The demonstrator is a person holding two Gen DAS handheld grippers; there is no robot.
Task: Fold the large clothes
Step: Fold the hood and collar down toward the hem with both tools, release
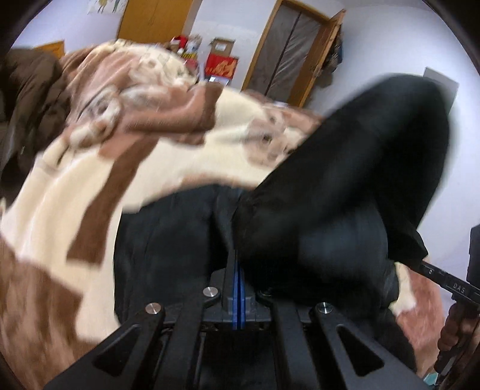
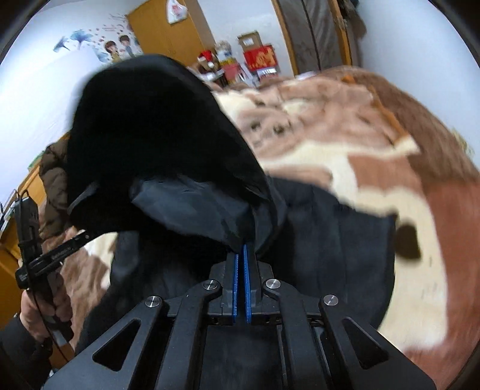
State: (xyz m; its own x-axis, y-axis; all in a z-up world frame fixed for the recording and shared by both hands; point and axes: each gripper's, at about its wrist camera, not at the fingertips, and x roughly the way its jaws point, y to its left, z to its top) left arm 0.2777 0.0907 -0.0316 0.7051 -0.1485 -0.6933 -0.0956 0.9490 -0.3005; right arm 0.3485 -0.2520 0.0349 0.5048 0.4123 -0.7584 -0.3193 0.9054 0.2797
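Your left gripper [image 1: 237, 255] and right gripper [image 2: 241, 252] each have jaws pinching the black jacket [image 2: 168, 126], a fold of it lifted above the rest, spread on the brown-and-cream blanket [image 1: 75, 186].

Left hand-held gripper [image 1: 237, 255] pinched closed on fabric; right hand-held gripper [image 2: 241, 250] likewise.

- Brown-and-cream blanket [image 1: 75, 192], spread over the bed.
- Brown padded jacket [image 1: 30, 99], at the blanket's left edge.
- Red boxes [image 2: 259, 58], beyond the blanket's far edge.
- Wooden door [image 1: 153, 21], behind the blanket.
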